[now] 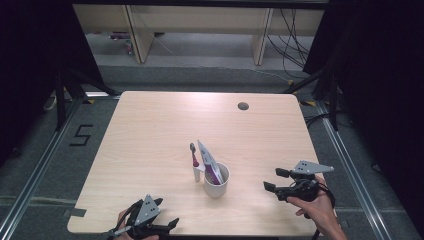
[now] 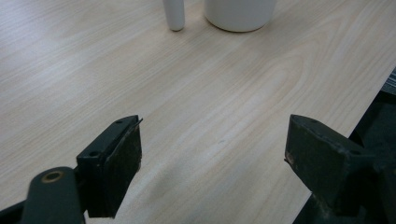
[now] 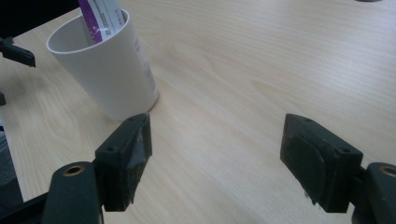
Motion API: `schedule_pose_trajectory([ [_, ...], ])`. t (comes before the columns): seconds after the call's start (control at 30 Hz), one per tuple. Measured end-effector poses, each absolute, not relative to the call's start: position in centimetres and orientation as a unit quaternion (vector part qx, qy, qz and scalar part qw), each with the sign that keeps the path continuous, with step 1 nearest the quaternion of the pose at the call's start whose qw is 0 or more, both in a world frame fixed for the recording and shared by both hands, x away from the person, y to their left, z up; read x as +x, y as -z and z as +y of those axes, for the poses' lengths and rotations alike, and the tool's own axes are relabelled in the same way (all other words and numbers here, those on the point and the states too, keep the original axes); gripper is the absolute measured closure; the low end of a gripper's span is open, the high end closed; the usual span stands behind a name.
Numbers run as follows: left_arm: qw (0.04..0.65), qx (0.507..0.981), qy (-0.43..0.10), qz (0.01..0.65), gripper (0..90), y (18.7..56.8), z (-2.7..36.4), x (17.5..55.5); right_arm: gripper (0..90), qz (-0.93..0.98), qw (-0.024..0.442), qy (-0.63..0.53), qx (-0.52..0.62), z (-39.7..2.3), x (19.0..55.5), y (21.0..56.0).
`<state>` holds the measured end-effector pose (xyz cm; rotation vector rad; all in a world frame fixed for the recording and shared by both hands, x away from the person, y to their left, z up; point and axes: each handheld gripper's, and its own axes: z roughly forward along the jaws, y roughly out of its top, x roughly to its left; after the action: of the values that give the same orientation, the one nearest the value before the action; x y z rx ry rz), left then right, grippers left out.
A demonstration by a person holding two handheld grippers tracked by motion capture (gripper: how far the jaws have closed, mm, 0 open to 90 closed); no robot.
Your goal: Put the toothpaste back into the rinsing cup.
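Holding both sets of fingers apart and empty, my right gripper [image 1: 276, 180] and left gripper [image 1: 167, 213] flank the cup [image 1: 216, 180], whose tube [image 1: 210, 162] hides its inside.

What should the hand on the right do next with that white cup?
Probably ease the right gripper leftward toward the white cup. Its jaws stand open with nothing between them, aimed at the cup, which holds a purple-and-white tube. The toothbrush stands just beside the cup.
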<state>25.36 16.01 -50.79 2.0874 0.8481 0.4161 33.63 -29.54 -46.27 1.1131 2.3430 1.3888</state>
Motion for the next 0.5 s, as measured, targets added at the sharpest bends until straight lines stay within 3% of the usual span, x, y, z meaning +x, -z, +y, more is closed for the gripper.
schedule_pose_trajectory([
  [0.5, 0.409, 0.831, -0.167, 0.337, 18.4, 50.8, 16.0, 25.4, 24.9, 0.799, 0.113, -0.465, 0.365, -30.8, 31.7, 47.3],
])
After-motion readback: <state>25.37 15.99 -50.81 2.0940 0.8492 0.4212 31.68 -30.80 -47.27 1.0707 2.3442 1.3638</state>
